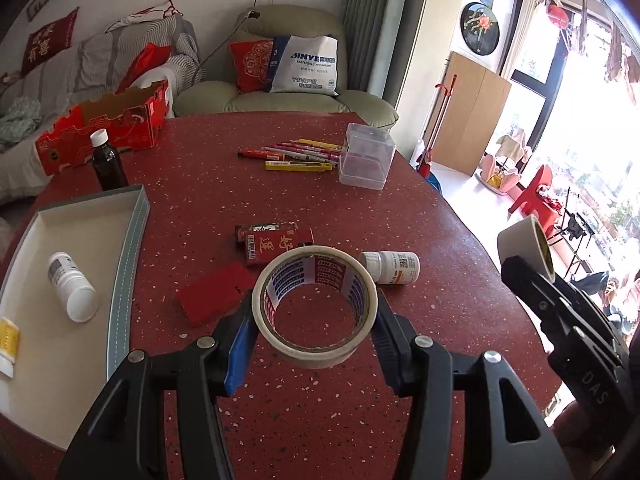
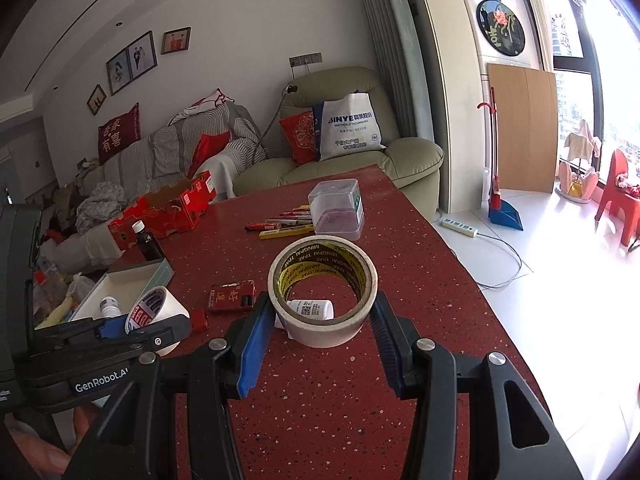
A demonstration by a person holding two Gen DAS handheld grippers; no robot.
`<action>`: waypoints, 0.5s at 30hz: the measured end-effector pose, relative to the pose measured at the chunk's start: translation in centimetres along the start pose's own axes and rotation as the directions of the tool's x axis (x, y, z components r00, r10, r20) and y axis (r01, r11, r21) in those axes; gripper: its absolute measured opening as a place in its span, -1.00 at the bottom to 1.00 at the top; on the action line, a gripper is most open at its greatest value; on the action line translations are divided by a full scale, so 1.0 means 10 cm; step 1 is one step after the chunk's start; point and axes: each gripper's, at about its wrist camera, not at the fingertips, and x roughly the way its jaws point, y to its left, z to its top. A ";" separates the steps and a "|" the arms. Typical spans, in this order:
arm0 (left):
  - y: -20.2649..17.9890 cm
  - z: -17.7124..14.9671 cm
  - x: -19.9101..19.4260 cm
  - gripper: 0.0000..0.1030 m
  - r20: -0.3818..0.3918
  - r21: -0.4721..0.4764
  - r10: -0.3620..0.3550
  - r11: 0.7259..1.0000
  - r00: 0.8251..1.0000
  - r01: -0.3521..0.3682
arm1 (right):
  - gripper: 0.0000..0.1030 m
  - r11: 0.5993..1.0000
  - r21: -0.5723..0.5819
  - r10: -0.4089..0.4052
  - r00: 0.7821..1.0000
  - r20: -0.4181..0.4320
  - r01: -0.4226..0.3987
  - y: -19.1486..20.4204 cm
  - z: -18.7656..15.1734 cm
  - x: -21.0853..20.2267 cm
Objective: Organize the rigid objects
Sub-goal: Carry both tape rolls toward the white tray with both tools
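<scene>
Left wrist view shows your left gripper clamped on a roll of masking tape with a red-and-blue printed core, one finger pressed to each side of the roll, which is lifted clear of the red speckled table. Just to its left sits the open grey tray, with a white bottle lying inside it and a yellow-labelled item at its near edge. Beyond the roll lie a red pack with gold characters and a flat red block; another small white bottle lies on its side to the right. Farther off you have a spread of pens and markers beside a clear plastic box, a dark brown bottle with a white cap, and a red cardboard box.

Right wrist view shows your right gripper closed on a second roll, tape with a yellow-and-black core, gripped at both sides and raised above the table. Through its hole you see the small white bottle. Your left gripper and its roll appear at the left, near the tray.
</scene>
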 end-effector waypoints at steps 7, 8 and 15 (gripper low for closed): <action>0.13 -0.21 -0.18 0.10 0.025 -0.007 0.007 1.000 1.000 -0.006 | -0.03 0.996 -0.021 0.090 0.996 -0.011 -0.090 0.24 -0.18 -0.07; 0.16 -0.22 -0.20 0.10 0.027 -0.012 0.007 1.000 1.000 -0.006 | -0.03 0.995 -0.019 0.098 0.995 -0.015 -0.099 0.27 -0.20 -0.07; 0.27 -0.17 -0.18 0.10 0.012 -0.043 0.002 0.999 1.000 -0.002 | -0.03 0.991 -0.035 0.127 0.991 -0.041 -0.128 0.39 -0.17 0.04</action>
